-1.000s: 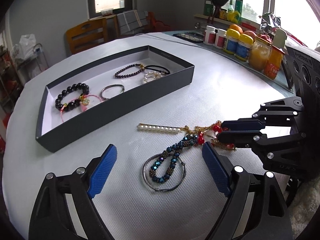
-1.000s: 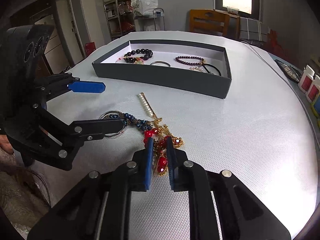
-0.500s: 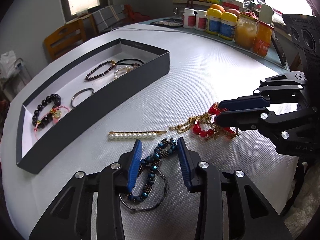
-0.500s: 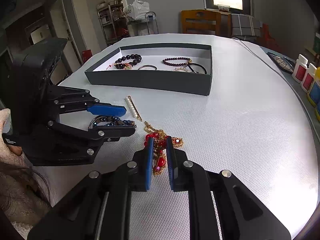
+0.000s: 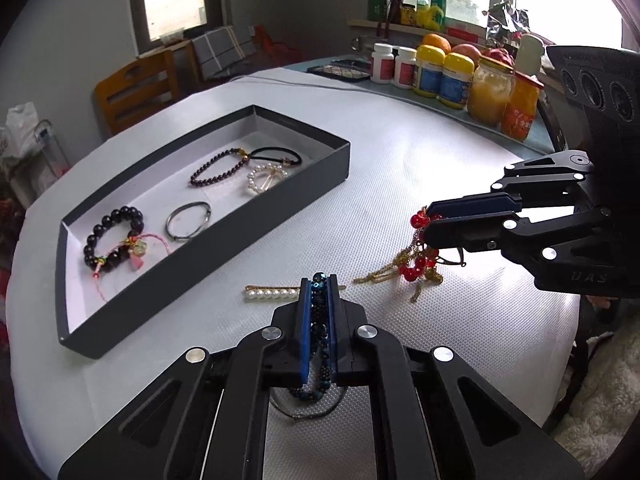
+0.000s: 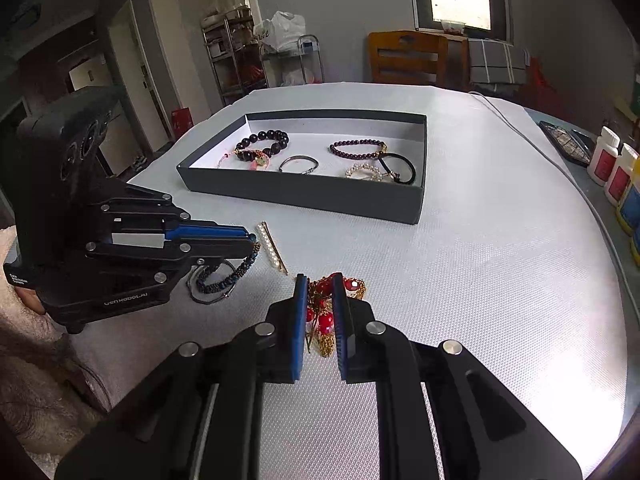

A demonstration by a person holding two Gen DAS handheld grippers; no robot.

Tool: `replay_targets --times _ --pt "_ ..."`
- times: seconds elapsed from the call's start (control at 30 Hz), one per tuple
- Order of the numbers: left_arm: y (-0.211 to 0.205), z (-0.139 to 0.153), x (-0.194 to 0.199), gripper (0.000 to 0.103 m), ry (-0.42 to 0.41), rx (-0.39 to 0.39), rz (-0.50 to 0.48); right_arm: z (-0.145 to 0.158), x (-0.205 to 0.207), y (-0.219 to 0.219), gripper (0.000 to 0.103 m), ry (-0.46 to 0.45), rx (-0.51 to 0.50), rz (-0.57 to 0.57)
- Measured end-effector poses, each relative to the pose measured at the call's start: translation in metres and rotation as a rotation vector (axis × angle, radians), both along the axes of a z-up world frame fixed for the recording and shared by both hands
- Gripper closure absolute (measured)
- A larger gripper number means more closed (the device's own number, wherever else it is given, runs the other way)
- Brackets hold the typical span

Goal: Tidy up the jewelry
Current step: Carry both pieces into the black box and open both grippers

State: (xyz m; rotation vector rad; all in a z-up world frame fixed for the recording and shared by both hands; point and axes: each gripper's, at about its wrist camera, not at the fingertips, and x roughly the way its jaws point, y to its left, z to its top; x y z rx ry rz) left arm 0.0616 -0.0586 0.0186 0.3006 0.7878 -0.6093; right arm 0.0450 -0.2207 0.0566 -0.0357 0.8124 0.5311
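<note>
On the white textured table (image 5: 400, 184) sits the long dark tray (image 5: 208, 264), my target, already holding a black bead bracelet, a thin bangle, a purple bead strand, a pearl piece and a black hair tie. It lies up and to the left of both my grippers, well apart from them. Nearer, just beyond my left fingertips, the pearl hair clip (image 5: 272, 293) lies loose on the cloth, not yet dealt with.

My left gripper (image 5: 319, 280) has just been closing, and it is now clenched on the blue beaded bracelet (image 5: 320, 320), whose lower loop and a thin wire ring (image 5: 304, 410) hang below the pads. My right gripper (image 6: 320, 280) is clamped on the red-and-gold beaded necklace (image 6: 324, 320); its chain ends trail onto the table.

To do this well, I judge I should lift both clear before travelling, so nothing drags or snags the clip. I would carry each over the near wall, lower into bare floor of the tray, then release. The trailing chains could catch on the rim.
</note>
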Motion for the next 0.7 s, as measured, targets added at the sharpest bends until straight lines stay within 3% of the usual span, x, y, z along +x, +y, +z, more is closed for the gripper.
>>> replay_targets --times 0.4,0.7 --pt "0.029 0.058 0.013 0.096 -0.099 -0.053 0.098 0.054 0.021 0.008 0.091 -0.121 -0.032 0.017" --pt "0.041 0.083 0.061 0.096 -0.139 -0.058 0.164 0.088 0.069 0.02 0.091 -0.192 -0.004 -0.005"
